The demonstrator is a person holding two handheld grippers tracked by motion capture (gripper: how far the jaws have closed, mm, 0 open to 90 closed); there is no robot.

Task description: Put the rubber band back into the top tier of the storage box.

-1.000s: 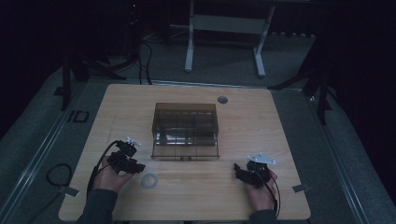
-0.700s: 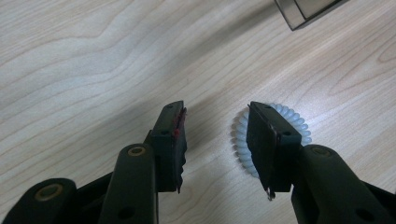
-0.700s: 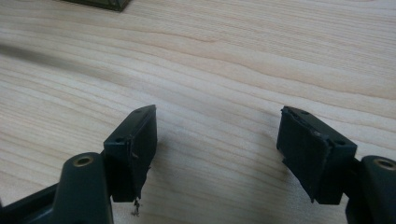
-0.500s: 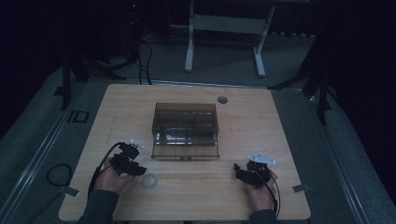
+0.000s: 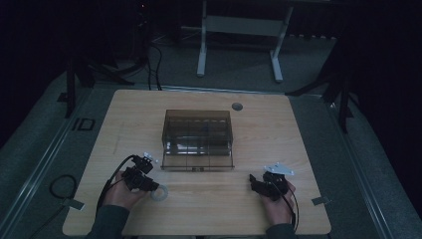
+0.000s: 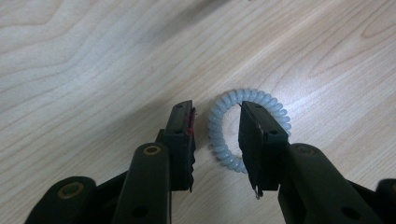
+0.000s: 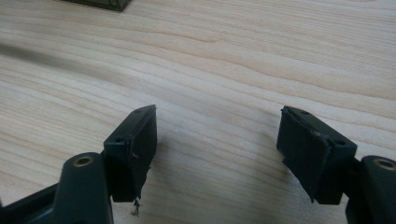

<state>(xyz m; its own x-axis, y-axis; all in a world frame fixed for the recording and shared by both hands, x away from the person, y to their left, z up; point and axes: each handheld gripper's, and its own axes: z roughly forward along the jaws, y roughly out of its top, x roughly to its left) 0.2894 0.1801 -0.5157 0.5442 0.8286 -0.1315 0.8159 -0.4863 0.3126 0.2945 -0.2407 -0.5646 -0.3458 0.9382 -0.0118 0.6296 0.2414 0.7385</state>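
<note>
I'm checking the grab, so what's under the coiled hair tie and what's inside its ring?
The coiled hair tie lies flat on the wooden table. One jaw of the left gripper, which has been closing, stands inside the ring and hides part of the coil. No contact is visible.

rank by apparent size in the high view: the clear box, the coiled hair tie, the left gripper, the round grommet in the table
1. clear box
2. left gripper
3. coiled hair tie and round grommet: both look small and about alike; the grommet lies farther from the camera, so no firm order.

Coil ring (image 6: 247, 130) partly behind fingers (image 6: 257, 140)
</note>
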